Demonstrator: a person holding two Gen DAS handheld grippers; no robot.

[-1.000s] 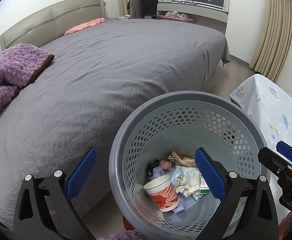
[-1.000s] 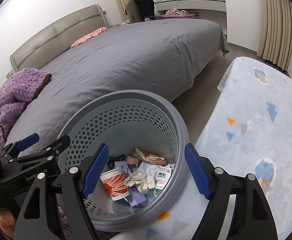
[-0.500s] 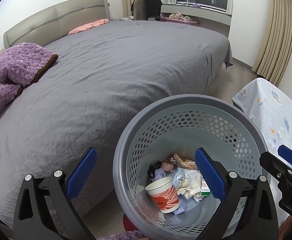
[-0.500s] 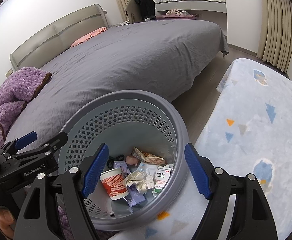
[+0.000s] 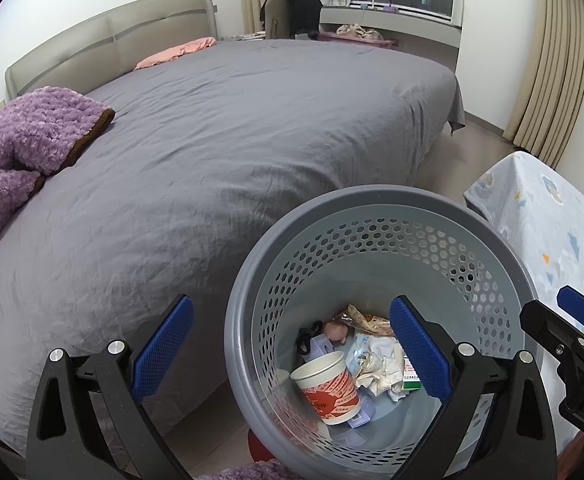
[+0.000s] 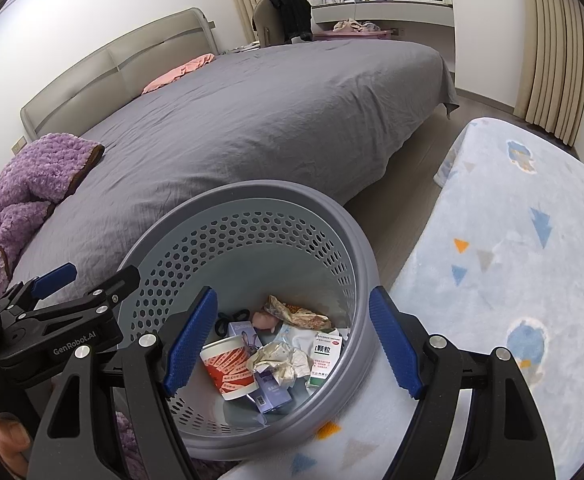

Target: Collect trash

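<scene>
Both grippers, left (image 5: pixel 289 354) and right (image 6: pixel 292 338), hang spread and empty above the bin (image 5: pixel 372 200) between bed (image 5: pixel 211 140) and blue cloth (image 6: pixel 512 260). Trash lies inside: one cup (image 6: pixel 227 366), one green box (image 6: pixel 324 358), one crumpled paper wad (image 6: pixel 281 360), perhaps two purple cartons; the heap hides more. Risk, in my judgement: a low finger catching the rim could tip it over.
</scene>
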